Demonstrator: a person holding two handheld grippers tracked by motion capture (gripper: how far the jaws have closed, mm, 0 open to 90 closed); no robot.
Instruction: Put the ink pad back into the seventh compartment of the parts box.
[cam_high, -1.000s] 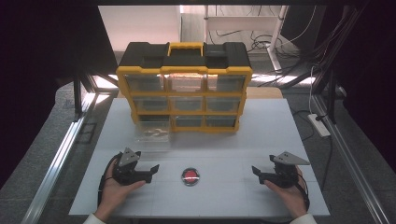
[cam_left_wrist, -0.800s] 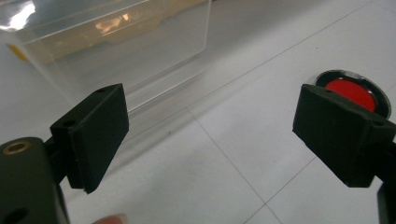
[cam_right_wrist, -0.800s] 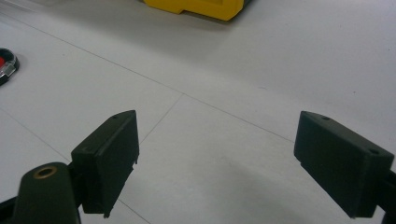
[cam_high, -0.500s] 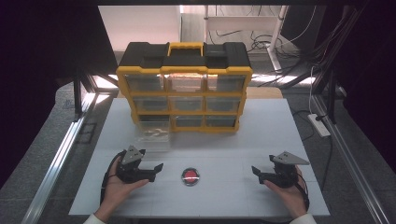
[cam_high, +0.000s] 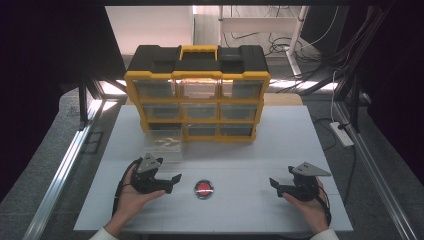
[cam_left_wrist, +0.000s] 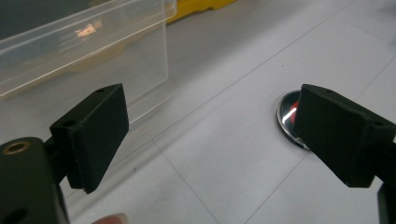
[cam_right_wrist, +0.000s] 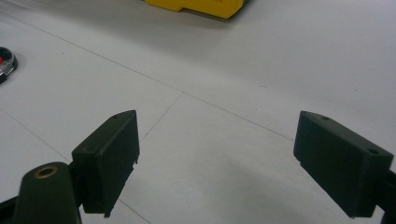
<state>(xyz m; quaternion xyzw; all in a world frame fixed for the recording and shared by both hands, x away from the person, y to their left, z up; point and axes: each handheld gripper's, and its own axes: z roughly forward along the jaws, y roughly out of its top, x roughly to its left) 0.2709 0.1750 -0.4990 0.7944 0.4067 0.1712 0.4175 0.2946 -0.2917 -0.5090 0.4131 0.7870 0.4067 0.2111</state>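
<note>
A small round red disc with a shiny metal rim (cam_high: 203, 188) lies flat on the white table (cam_high: 240, 150), between my two grippers. My left gripper (cam_high: 172, 182) is held just left of it, pointing at it, jaws open and empty. In the left gripper view the gripper (cam_left_wrist: 215, 135) stands wide, the disc (cam_left_wrist: 286, 114) peeks out beside the right pad, and a clear plastic drawer (cam_left_wrist: 84, 60) sits to the left. My right gripper (cam_high: 275, 186) rests well to the right of the disc, open and empty. In its own view the gripper (cam_right_wrist: 224, 161) frames bare table, with the disc (cam_right_wrist: 5, 63) at the far left edge.
A yellow and black drawer organizer (cam_high: 197, 95) stands at the back of the table; its base (cam_right_wrist: 201, 5) shows in the right gripper view. The clear drawer (cam_high: 165, 142), pulled out of its bottom left slot, sits on the table just behind my left hand.
My left gripper has shifted a little to the right and upward, nearer the red disc. The right gripper has stayed put.
</note>
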